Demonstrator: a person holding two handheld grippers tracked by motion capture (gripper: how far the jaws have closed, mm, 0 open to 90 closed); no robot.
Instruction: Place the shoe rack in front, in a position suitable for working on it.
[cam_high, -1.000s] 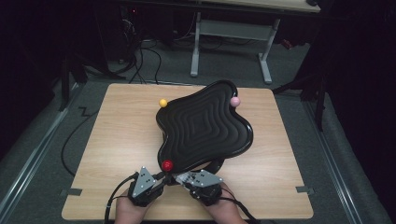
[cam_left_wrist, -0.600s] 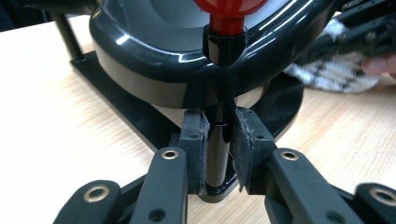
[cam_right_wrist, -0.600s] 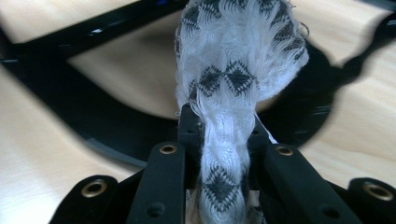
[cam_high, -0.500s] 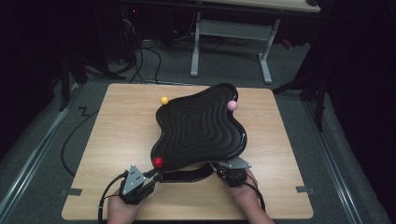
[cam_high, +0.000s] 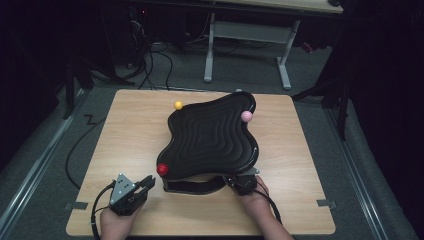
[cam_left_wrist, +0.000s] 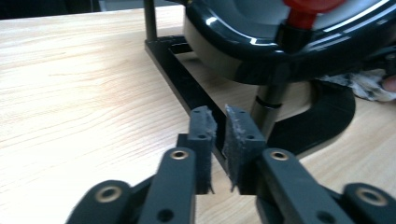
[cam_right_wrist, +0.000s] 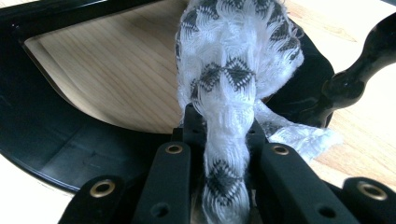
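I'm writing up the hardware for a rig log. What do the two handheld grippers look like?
Both are black. The left gripper carries a grey three-cornered plate on top, and a black cable loops from its rear. The right gripper also trails a black cable. Seen close in the left gripper view, each jaw arm is flat, with brass-ringed holes, and ends in a worn, fuzzy dark grey pad. No sleeves show on the forearms.

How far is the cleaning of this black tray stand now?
Done: the right gripper already grips the white cloth. In hand: the cloth sits on the black base under the wavy tray, apparently wiping there. Left: the tray top looks untouched; the left gripper waits nearby, holding nothing.
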